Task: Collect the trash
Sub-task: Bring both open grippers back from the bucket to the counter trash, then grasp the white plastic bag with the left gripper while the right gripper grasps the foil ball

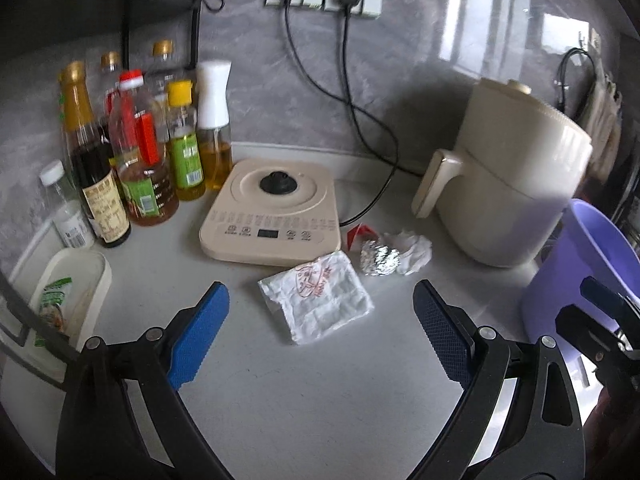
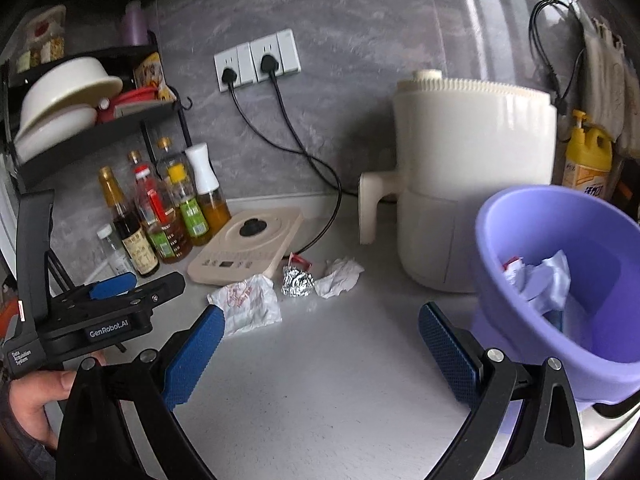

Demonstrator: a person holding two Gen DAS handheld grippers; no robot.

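Both the left tongs (image 1: 320, 320) and right tongs (image 2: 320, 344) are held wide apart, gripping nothing. A crumpled wrapper (image 1: 316, 296) is seen on the surface (image 1: 312, 380) just ahead of the left tongs, with a foil ball (image 1: 378, 258) beyond.

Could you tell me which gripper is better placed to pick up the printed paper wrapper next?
Left. The left gripper is open and faces the paper wrapper directly; the right gripper sits beside the purple bin.

Between the tongs lies a crinkly paper wrapper (image 1: 316, 300). Past it sit a shiny foil ball (image 1: 379, 258) and crumpled white tissue (image 1: 414, 254). Right of them, the purple bin (image 2: 532, 216) looks like smooth plastic.
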